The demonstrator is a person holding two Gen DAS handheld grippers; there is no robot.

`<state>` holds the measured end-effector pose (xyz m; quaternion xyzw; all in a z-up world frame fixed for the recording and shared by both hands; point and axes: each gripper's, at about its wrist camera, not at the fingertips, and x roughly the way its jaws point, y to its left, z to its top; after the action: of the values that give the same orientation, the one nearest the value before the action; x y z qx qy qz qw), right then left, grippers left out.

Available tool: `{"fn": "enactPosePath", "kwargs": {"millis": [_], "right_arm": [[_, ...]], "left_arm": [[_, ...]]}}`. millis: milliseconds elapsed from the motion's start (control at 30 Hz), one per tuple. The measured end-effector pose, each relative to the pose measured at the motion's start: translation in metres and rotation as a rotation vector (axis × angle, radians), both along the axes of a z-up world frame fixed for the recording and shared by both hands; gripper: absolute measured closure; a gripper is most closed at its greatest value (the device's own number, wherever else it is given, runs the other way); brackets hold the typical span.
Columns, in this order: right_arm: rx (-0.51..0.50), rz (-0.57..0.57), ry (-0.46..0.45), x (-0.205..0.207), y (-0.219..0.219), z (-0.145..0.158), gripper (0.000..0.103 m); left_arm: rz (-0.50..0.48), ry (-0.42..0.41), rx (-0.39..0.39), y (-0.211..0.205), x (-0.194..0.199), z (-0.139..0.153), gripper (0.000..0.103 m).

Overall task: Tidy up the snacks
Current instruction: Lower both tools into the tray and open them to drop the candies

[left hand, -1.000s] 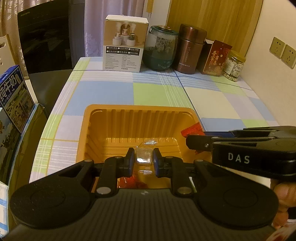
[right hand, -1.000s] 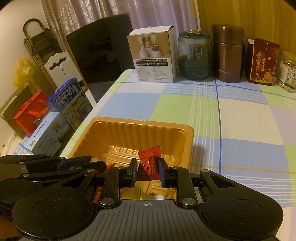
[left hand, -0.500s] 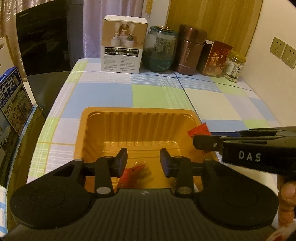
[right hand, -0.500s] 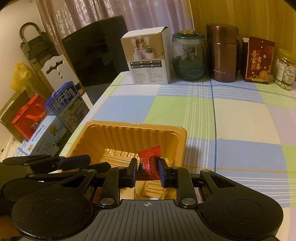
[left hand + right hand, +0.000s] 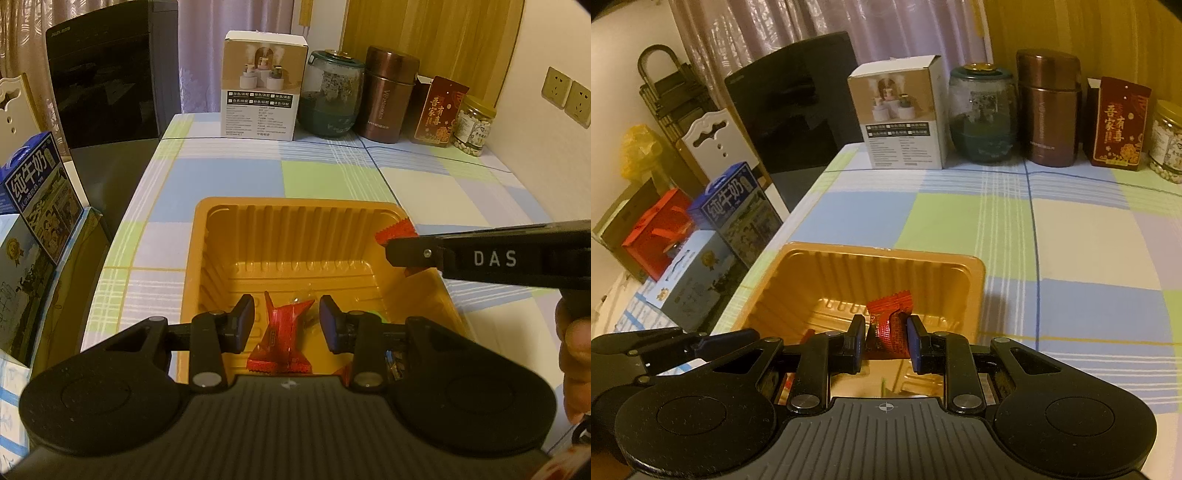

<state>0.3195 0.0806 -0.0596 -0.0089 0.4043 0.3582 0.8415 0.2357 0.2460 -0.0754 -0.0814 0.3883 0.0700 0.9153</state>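
Observation:
An orange plastic tray [image 5: 295, 202] sits on the checked tablecloth near the front edge. My left gripper [image 5: 287, 322] hangs open over the tray's near end, its pads apart and touching nothing. Below it, on the tray floor, lie a red-wrapped candy [image 5: 282, 341] and a clear-wrapped candy [image 5: 306, 293]. My right gripper [image 5: 886, 341] is shut on another red-wrapped candy [image 5: 891, 321], held above the tray [image 5: 882, 252]. In the left wrist view the right gripper [image 5: 395, 254] reaches in over the tray's right rim, and its candy [image 5: 397, 230] sticks out past the tips.
Along the back wall stand a white box [image 5: 262, 92], a glass jar [image 5: 328, 99], a brown flask [image 5: 388, 99], a red packet [image 5: 439, 110] and a jar of nuts [image 5: 472, 127]. Milk cartons [image 5: 738, 210] stand off the table's left edge. A hand [image 5: 576, 350] grips the right tool.
My left gripper opened and let go of the clear-wrapped candy, which now lies in the tray. The right gripper keeps its hold on the red candy, nearly still.

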Motion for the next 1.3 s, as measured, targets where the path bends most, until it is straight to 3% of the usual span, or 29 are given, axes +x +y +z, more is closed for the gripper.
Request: {"fn": "enactPosePath", "kwargs": {"millis": [800,833,933,1133,1300], "right_arm": [[0.029,0.017,0.014,0.003,0.011,-0.001,0.078],[0.043,0.019,0.027,0.005,0.010,-0.001,0.075],[0.069,-0.016,0.019,0.006,0.004,0.001,0.039],[0.093,-0.068,0.038,0.009,-0.017,0.004,0.038],[0.096,-0.108,0.064,-0.001,-0.041,0.007,0.038]], "left_arm": [[0.007,0.000,-0.002,0.008,-0.003,0.000,0.069],[0.008,0.000,-0.002,0.009,-0.003,0.000,0.069],[0.010,-0.001,-0.002,0.009,-0.005,0.000,0.068],[0.009,-0.003,-0.006,0.005,-0.011,0.003,0.067],[0.015,-0.008,-0.014,-0.002,-0.021,0.010,0.056]]}}
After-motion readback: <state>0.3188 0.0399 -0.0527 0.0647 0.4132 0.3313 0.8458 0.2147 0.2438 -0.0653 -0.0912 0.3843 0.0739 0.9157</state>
